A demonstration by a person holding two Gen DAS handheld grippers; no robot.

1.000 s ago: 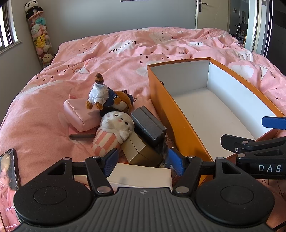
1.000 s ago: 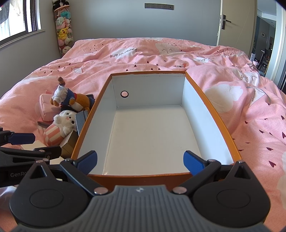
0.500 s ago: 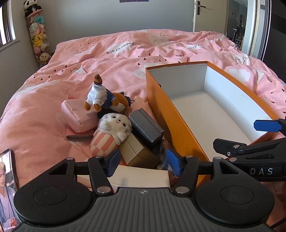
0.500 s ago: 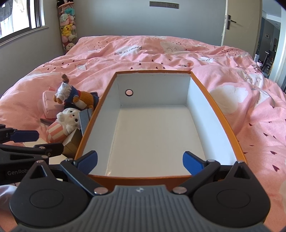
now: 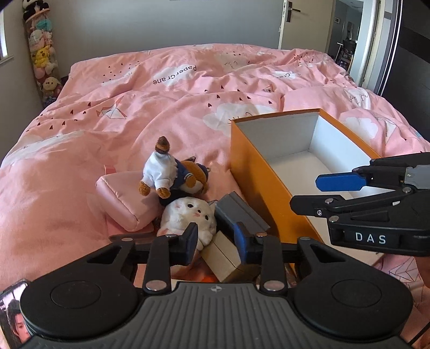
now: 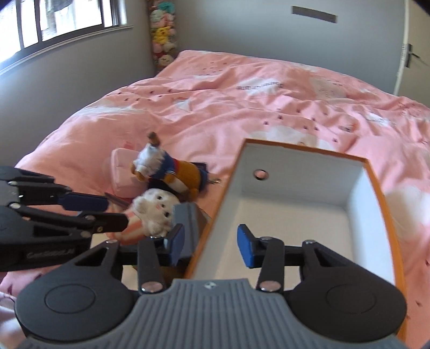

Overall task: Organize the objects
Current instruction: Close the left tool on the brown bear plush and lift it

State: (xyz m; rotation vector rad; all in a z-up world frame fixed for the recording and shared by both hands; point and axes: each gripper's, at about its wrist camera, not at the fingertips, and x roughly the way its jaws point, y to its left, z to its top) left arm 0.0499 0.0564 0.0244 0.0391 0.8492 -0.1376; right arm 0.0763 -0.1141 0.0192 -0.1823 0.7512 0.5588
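On the bed: two plush toys (image 5: 172, 174) (image 5: 190, 214), one pink pouch (image 5: 123, 198), one orange box (image 5: 271, 171), one grey case (image 5: 239, 212), one beige carton (image 5: 223, 257), one phone (image 5: 13, 319) at lower left.

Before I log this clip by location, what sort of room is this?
Most likely a bedroom: a wide bed under a pink printed duvet fills the view, a tall stack of plush toys stands in the corner, and a door is at the far wall.

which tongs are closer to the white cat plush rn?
Left. The left tongs are open right at the cat plush; the right tongs straddle the orange box wall beside it.
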